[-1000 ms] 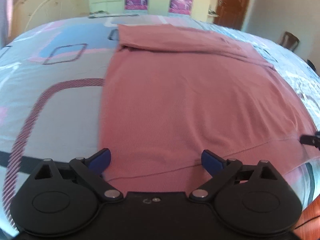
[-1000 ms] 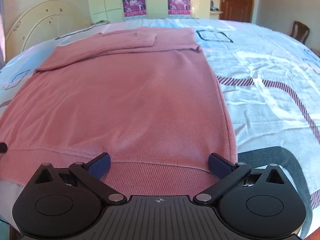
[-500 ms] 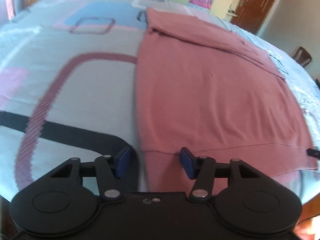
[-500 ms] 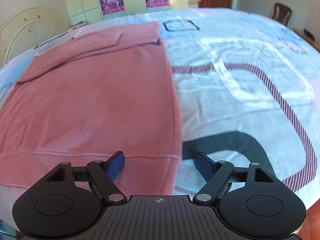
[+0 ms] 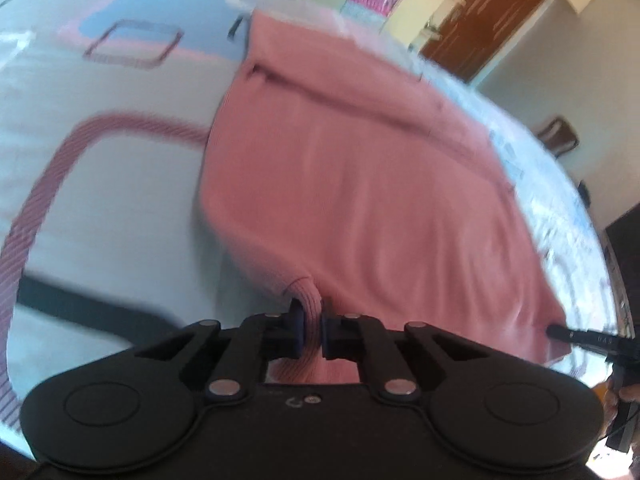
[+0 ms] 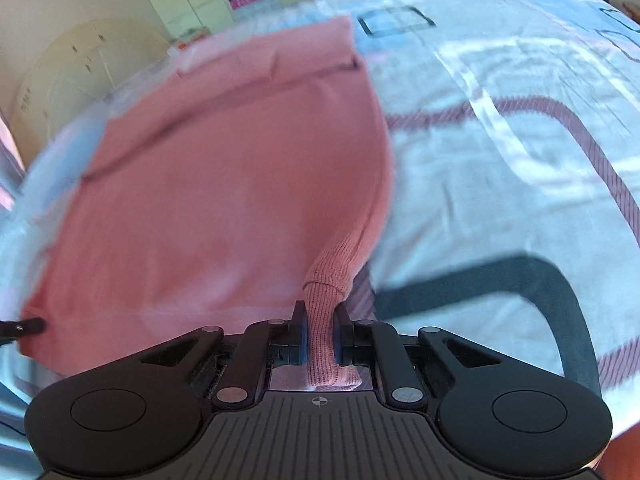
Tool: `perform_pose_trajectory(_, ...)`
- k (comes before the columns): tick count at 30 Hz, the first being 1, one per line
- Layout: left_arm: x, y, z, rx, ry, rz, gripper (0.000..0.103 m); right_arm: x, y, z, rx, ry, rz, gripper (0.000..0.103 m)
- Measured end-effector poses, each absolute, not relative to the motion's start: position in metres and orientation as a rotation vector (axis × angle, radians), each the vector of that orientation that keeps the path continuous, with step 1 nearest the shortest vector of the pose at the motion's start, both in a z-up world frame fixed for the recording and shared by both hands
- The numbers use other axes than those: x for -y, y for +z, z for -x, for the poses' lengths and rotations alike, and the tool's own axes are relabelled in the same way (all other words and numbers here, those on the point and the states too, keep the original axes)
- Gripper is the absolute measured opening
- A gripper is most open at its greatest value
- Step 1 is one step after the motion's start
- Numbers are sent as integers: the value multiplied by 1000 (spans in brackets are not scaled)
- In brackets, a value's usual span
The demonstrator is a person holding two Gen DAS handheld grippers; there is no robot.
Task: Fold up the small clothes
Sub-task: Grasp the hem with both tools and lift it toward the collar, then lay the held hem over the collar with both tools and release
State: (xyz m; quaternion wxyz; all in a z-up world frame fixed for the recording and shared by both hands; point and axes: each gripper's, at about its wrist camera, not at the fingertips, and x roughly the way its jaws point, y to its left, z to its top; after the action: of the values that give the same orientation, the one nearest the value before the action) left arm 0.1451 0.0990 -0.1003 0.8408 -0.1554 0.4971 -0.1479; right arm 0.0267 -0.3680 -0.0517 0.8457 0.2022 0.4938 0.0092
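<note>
Left wrist view: the sweater (image 5: 360, 184) hem corner is pinched between the closed left gripper (image 5: 311, 330); its other corner is clamped by the right gripper (image 6: 320, 336), above the bed (image 6: 500, 168).

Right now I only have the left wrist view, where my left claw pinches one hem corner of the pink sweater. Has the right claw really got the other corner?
Observer: Yes. In the right wrist view the right claw is shut on the pink sweater's ribbed hem corner, and a stub of knit pokes out behind the pads.
Operator: Is that corner lifted, or flat on the bed?
Observer: Lifted. The sweater's side edge curves up off the bedsheet into the claw, and the rest of the sweater lies spread out beyond it.
</note>
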Motion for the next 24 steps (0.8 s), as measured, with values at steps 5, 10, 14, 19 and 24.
perform_pose_trajectory(5, -93, -66, -198, -924, -327, 388, 6, 382, -20, -66, -921, 56, -520, 11)
perform_pose_trajectory(10, -79, -44, -267, -802, -311, 378, 6, 402, 3, -138, -813, 47, -560, 11)
perform_pose_trajectory(14, -67, -38, -332, -749, -280, 385, 6, 420, 10, -205, -758, 23, -624, 11)
perform_pose_trajectory(19, -47, -46, -410, -746, -221, 375, 6, 433, -1, -293, -760, -15, -662, 11)
perform_pose_trajectory(24, -33, -82, -472, -837, -146, 338, 7, 447, -41, -362, -845, -69, -747, 12)
